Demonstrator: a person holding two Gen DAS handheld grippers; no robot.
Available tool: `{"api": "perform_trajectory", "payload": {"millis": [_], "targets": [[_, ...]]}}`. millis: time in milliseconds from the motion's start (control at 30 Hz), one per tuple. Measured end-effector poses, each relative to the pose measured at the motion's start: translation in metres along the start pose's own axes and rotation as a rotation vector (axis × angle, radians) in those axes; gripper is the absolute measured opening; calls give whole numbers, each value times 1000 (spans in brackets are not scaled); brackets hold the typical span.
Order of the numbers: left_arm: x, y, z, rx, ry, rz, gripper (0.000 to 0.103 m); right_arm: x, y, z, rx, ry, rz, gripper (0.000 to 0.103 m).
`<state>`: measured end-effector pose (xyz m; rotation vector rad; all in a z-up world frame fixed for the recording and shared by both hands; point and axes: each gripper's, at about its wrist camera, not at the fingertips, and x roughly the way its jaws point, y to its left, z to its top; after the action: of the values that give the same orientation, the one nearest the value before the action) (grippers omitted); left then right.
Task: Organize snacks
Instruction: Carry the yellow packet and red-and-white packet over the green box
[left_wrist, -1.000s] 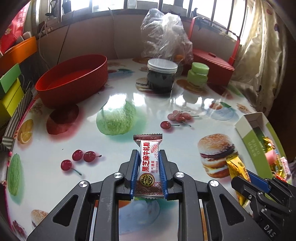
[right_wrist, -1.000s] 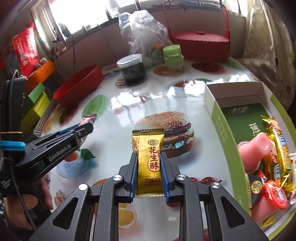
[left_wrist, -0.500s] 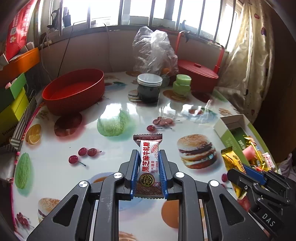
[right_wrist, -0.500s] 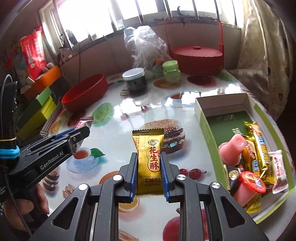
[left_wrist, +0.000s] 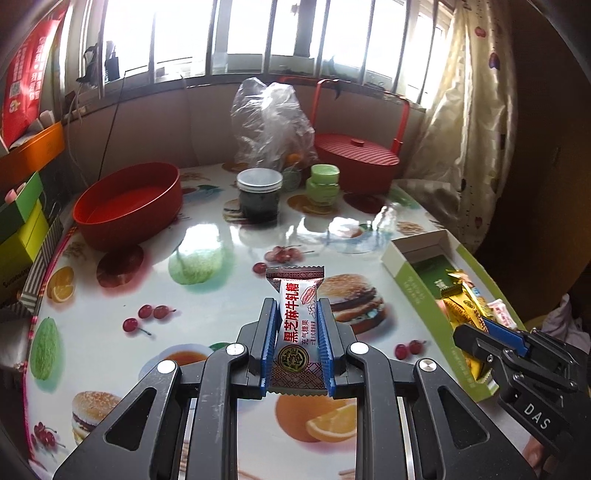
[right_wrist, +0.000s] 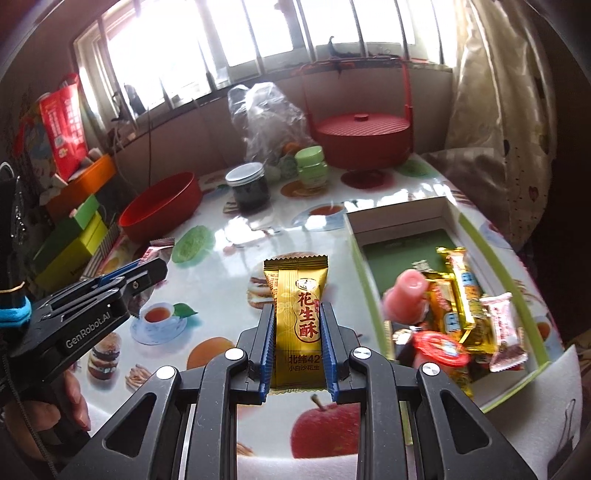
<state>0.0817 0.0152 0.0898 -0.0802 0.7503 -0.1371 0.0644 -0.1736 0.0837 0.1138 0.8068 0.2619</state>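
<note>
My left gripper is shut on a brown and white sesame nougat candy and holds it above the table. My right gripper is shut on a gold peanut crisp candy, held above the table just left of the green and white snack box. The box holds several wrapped snacks at its near end. The right gripper shows at the right of the left wrist view, beside the box. The left gripper shows at the left of the right wrist view.
A red bowl, a dark jar with a white lid, a green jar, a clear plastic bag and a red lidded basket stand at the back. Coloured boxes are stacked at the left edge.
Both grippers have risen and pulled back with their candies held; more of the table and the windows shows now. The right gripper has moved closer to the snack box.
</note>
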Motion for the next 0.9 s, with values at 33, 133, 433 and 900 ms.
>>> {"api": "perform_trajectory", "payload": {"millis": [33, 133, 433, 900], "targets": [[0, -3, 0, 5, 0, -3, 22, -2, -2, 0, 3, -3, -3, 22], [-2, -11, 0, 16, -2, -17, 22, -9, -10, -1, 16, -13, -16, 22], [-7, -39, 4, 59, -21, -94, 22, -27, -33, -5, 46, -43, -55, 22], [4, -95, 14, 144, -19, -198, 22, -53, -90, -9, 121, -77, -155, 22]]}}
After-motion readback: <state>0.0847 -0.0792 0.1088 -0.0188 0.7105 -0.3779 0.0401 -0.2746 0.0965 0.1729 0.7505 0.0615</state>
